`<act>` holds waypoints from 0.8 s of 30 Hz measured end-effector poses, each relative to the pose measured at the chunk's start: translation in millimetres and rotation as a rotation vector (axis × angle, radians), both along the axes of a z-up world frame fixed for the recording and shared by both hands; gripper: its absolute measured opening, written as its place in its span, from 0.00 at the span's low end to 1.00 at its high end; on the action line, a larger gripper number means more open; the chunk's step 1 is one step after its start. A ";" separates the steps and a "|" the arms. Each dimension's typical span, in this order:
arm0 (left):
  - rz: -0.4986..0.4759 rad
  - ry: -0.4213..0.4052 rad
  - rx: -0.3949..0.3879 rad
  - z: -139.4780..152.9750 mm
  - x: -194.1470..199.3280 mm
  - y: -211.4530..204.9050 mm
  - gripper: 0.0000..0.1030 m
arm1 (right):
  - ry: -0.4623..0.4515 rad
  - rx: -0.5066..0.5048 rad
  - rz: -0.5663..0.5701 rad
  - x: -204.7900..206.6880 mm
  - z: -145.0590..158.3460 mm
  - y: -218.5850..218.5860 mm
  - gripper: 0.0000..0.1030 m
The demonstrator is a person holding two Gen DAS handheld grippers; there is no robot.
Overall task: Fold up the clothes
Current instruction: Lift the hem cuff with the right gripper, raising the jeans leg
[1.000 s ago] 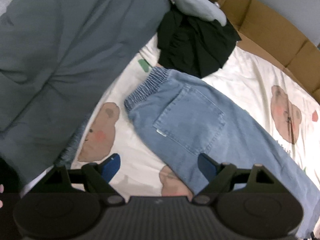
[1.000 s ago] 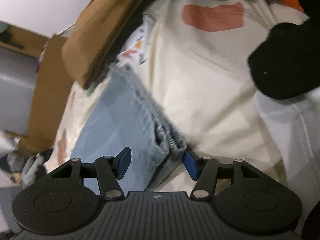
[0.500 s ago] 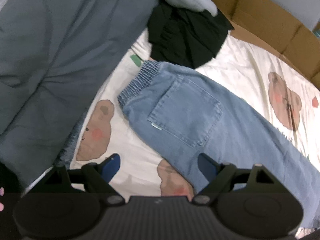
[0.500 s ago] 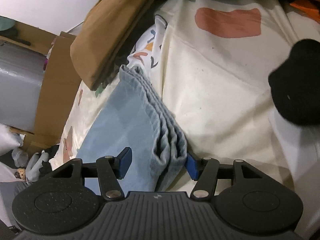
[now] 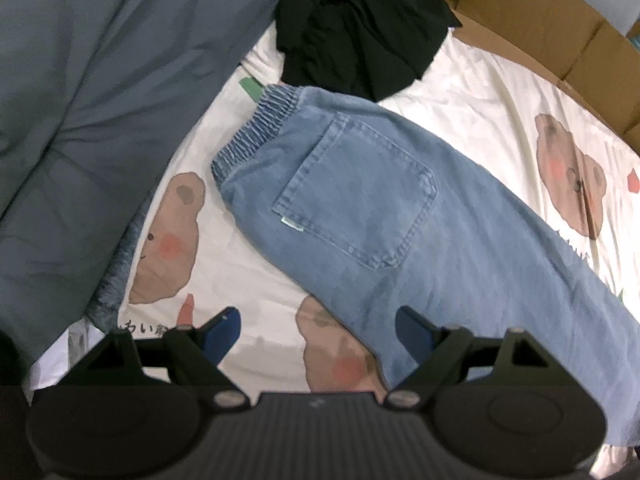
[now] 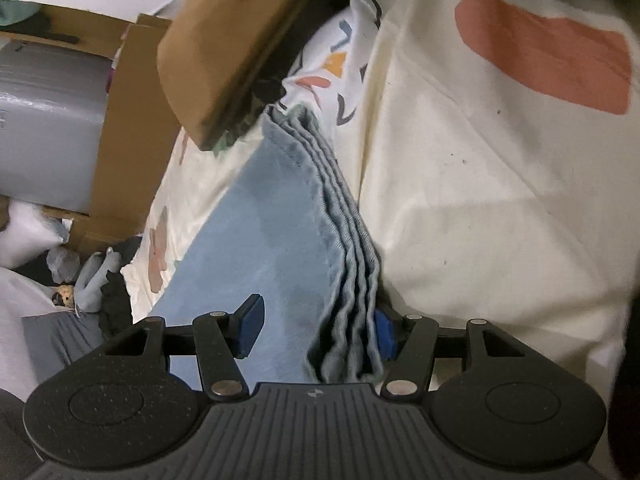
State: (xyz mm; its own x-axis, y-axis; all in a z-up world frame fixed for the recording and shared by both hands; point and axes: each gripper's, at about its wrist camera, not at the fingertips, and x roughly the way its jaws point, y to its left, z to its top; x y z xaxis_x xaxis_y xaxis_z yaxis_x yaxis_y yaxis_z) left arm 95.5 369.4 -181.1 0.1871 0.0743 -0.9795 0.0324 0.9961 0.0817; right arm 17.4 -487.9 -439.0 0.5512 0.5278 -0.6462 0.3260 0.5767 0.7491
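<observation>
- Since the jeans [image 5: 360, 208] are soft, fairly heavy denim lying flat on the bed sheet [image 5: 500, 92], they will likely sag — best gripped at waistband or hem.
- Left claw [image 5: 316, 330] stands wide apart, empty, above the seat edge.
- Right claw [image 6: 316, 330] straddles the stacked hem [image 6: 352, 280], not visibly clamped.

Light blue denim on the jeans [image 5: 400, 208], a small mint tag at the pocket. Cream bedsheet [image 5: 488, 104] printed with brown bears, pink-cheeked. Beyond the left hand-held gripper [image 5: 316, 326], with its blue pads on black, a black garment [image 5: 360, 36]; to its left a slate-grey quilt [image 5: 100, 80]. Past the right hand-held gripper [image 6: 316, 330], a mustard-brown folded garment [image 6: 232, 40].
</observation>
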 end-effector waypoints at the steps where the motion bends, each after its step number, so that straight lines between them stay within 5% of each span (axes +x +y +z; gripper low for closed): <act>1: -0.009 0.004 0.003 -0.3 -0.6 -1.5 0.84 | -0.001 0.006 0.009 3.9 -1.4 -0.5 0.57; 9: -0.019 0.008 0.014 4.4 2.5 -3.0 0.84 | -0.015 0.041 0.106 37.0 5.6 -1.7 0.47; 21: -0.028 0.032 0.018 -2.7 -2.1 -2.7 0.84 | 0.061 0.020 0.204 76.0 -6.5 8.6 0.46; 24: -0.021 0.024 0.005 -4.0 -1.4 -0.3 0.84 | 0.092 -0.044 0.275 79.7 -0.7 12.4 0.15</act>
